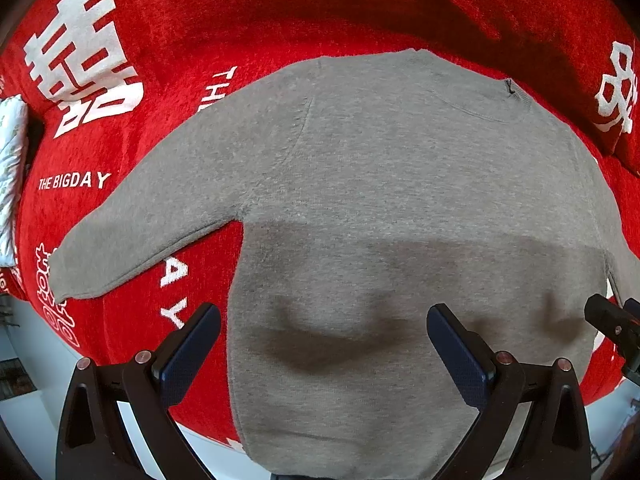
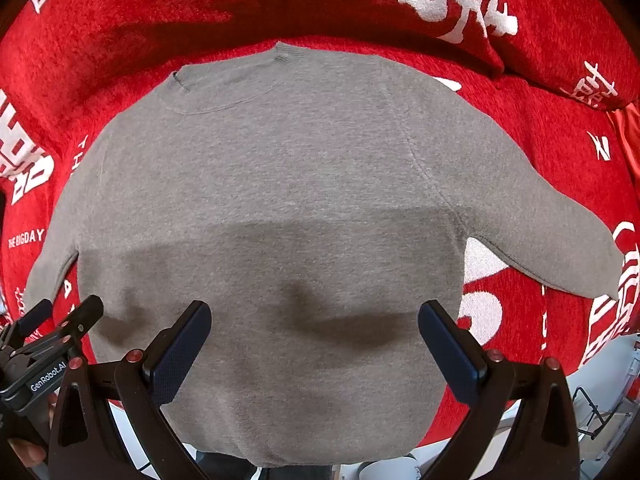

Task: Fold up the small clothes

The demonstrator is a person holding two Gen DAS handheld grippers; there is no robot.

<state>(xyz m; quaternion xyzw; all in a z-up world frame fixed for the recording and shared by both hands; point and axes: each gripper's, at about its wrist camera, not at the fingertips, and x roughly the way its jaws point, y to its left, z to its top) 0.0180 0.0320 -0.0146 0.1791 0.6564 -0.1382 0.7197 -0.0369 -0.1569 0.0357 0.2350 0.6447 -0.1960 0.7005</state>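
A small grey sweater (image 1: 360, 184) lies spread flat, collar away from me, both sleeves out to the sides; it also shows in the right wrist view (image 2: 280, 184). My left gripper (image 1: 324, 340) is open and empty, hovering over the sweater's lower left part near the hem. My right gripper (image 2: 314, 340) is open and empty over the lower right part. Each gripper shows at the edge of the other's view: the right one (image 1: 612, 320), the left one (image 2: 60, 320). A soft crease (image 1: 320, 332) runs across the fabric between the fingers.
The sweater lies on a red plush cover (image 1: 180, 40) with white characters and "THE BIGDAY" print. A raised red cushion back (image 2: 240, 0) runs along the far side. A white patterned cloth (image 1: 12, 168) lies at the far left. Pale floor (image 1: 32, 412) shows below the near edge.
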